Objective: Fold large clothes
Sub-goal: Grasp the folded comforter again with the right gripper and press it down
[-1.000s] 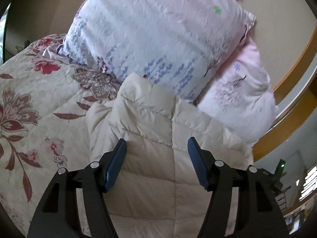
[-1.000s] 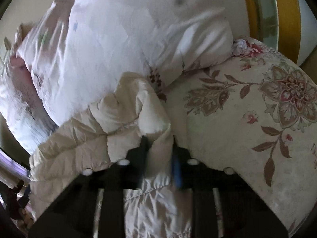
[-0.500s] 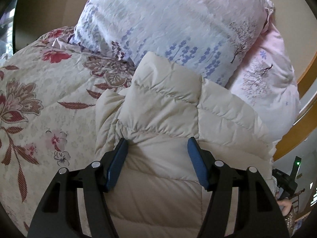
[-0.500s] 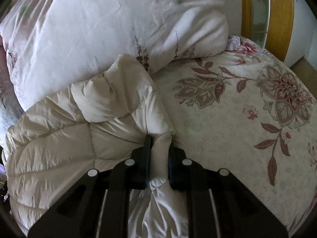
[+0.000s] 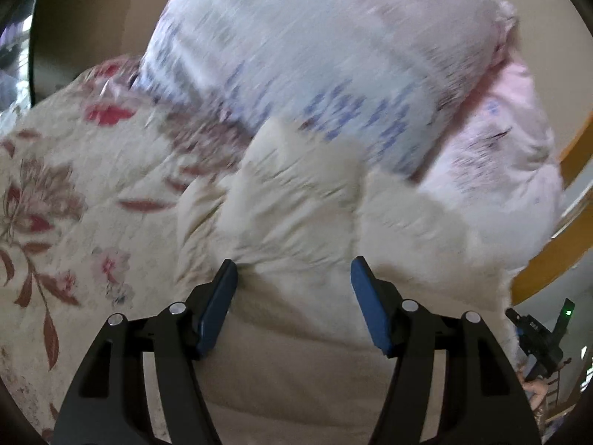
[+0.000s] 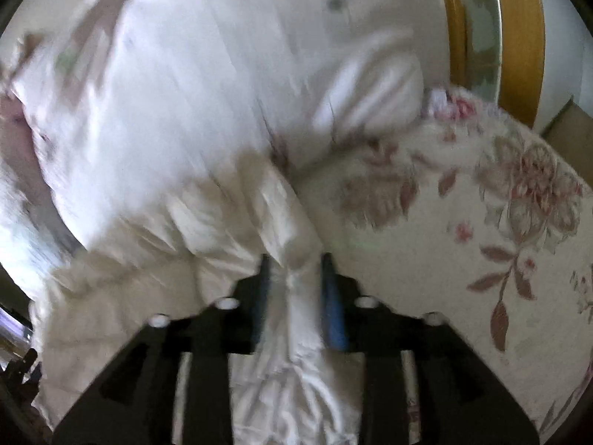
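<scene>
A cream puffer jacket (image 5: 296,222) lies bunched on the floral bedspread (image 5: 74,204), its top against the pillows. My left gripper (image 5: 292,278) is open, its blue pads straddling the jacket's surface without pinching it. In the right wrist view the same jacket (image 6: 166,267) fills the lower left, and my right gripper (image 6: 292,274) is shut on a fold of its edge, fabric bunched between the jaws. Both views are motion-blurred.
A white pillow with lavender print (image 5: 333,55) and a pink pillow (image 5: 500,148) lean behind the jacket. A wooden bed frame (image 5: 548,259) runs at the right; it also shows in the right wrist view (image 6: 519,37). The floral bedspread (image 6: 481,222) spreads right.
Both grippers have shifted with the jacket, which sits a little further toward the pillows. The right gripper keeps its hold on the fold; the left stays open.
</scene>
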Demonstrator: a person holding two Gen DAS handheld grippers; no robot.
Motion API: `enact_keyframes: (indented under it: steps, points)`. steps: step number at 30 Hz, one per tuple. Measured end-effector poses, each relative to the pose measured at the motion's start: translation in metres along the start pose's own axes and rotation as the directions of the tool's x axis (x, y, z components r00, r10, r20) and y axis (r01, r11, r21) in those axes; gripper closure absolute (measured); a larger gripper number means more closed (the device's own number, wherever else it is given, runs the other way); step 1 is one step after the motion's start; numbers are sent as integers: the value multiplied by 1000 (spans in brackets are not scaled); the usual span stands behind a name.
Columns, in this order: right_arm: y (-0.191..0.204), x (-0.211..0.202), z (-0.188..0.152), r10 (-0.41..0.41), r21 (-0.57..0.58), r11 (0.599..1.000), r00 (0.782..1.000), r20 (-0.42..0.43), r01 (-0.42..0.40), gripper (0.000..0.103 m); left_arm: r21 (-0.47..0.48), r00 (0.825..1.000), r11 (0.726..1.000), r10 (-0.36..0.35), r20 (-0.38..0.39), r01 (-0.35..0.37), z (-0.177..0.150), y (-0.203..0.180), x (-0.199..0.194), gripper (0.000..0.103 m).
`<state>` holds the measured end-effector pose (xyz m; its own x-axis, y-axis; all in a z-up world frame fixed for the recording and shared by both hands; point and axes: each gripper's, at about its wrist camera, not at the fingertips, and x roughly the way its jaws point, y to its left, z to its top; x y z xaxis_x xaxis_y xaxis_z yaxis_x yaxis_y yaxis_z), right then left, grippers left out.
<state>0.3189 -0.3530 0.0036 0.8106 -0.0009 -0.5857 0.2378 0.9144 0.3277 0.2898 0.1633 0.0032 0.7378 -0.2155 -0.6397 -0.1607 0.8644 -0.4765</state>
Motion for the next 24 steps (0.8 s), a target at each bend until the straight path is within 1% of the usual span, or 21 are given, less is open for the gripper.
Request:
enact_keyframes:
  steps: [2, 3, 5, 6, 7, 9, 11, 13, 14, 16, 20, 22, 24]
  points:
    - [13, -10, 5, 64, -34, 997, 997, 34, -63, 66, 44, 998, 998, -42, 39, 40, 4, -16, -4, 37]
    - [20, -11, 5, 112, -58, 992, 993, 27, -110, 67, 62, 998, 997, -52, 46, 49, 5, -22, -2, 36]
    - [40, -5, 3, 206, -106, 972, 978, -32, -209, 69, 95, 996, 993, -77, 44, 73, 5, -34, 9, 35]
    - [48, 1, 1, 235, -122, 963, 970, -61, -241, 70, 97, 996, 992, -81, 38, 77, 6, -36, 14, 35]
    - [55, 7, -1, 238, -136, 959, 967, -86, -248, 70, 91, 997, 993, -74, 27, 72, 7, -37, 23, 35]
    - [64, 24, -1, 177, -144, 971, 979, -105, -191, 70, 71, 999, 996, -52, 14, 51, 9, -36, 36, 35]
    - [60, 43, 6, 98, -110, 988, 990, -104, -109, 71, 68, 1000, 997, -26, 17, 25, 11, -34, 47, 35]
    - [50, 57, 12, 41, -63, 997, 994, -100, -47, 78, 76, 999, 997, 6, 36, -8, 14, -34, 52, 35]
    - [43, 65, 14, 29, -32, 999, 994, -107, -33, 78, 73, 999, 997, 13, 43, -16, 15, -33, 54, 35]
    - [38, 72, 14, 22, -7, 1000, 994, -109, -23, 79, 55, 999, 998, 23, 48, -26, 17, -29, 60, 35]
    - [45, 80, 10, -39, -40, 999, 994, -98, 35, 79, 40, 998, 998, 42, 48, -44, 17, -26, 71, 35]
    - [45, 82, 8, -45, -37, 998, 994, -97, 41, 78, 42, 998, 998, 46, 48, -48, 15, -27, 75, 35]
    - [42, 82, 7, -33, -20, 999, 994, -100, 31, 78, 37, 998, 998, 40, 41, -42, 16, -26, 78, 35]
